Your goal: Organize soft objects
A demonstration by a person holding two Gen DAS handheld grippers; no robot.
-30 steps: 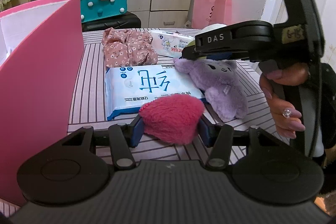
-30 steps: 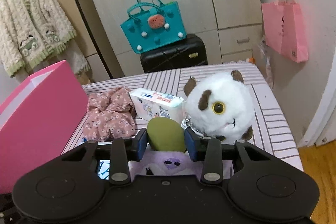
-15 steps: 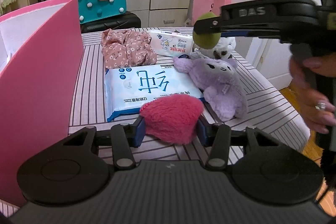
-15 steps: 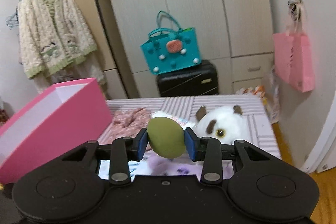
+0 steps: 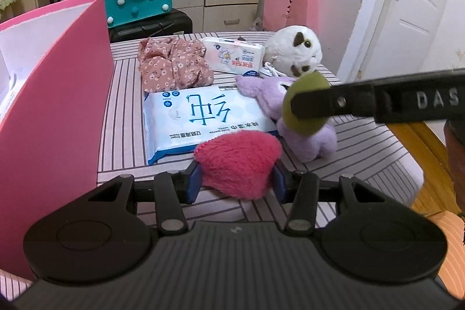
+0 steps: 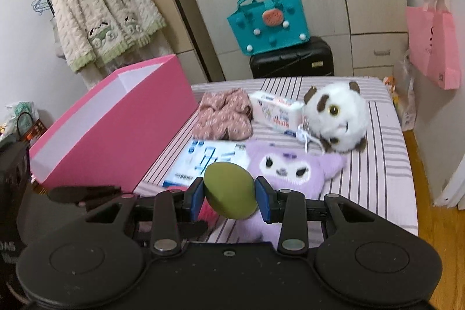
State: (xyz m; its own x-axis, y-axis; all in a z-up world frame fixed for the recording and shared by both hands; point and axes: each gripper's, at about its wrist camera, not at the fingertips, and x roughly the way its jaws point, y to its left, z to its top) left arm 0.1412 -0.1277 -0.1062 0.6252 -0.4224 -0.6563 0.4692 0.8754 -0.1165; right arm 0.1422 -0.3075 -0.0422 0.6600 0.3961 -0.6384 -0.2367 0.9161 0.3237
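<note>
1. Pink card formed the open box (image 5: 58, 95) at the far left of the table (image 5: 377, 164); in the right wrist view the same box (image 6: 116, 132) lay to the left of both grippers, its open top upward and its long axis running away from the camera. Its interior was mostly hidden from the left wrist view, and its near end was cut off by the frame.
2. The left gripper (image 5: 237, 180) stood just beside the box wall, the nearer of the two to it. Its jaws had just been closing and pressed a fuzzy red plush (image 5: 238, 164) between them; whether the plush still rested on the table could not be told.
3. The large blue-and-white wipes pack (image 5: 203, 121) lay flat just beyond the red plush, with the floral cloth (image 5: 174, 66) and a small wipes pack (image 5: 232, 57) behind it.
4. The right gripper (image 6: 229, 195) held a green egg-shaped sponge (image 6: 229, 191) at a narrow opening, raised clear above the purple plush (image 6: 290, 170). The box lay to its left, past the left gripper, so a judged carry to the box would cross over that gripper.
5. The white round plush (image 6: 337, 118) sat at the far right, touching the small wipes pack; the purple plush was partly hidden behind the sponge and the gripper body.
</note>
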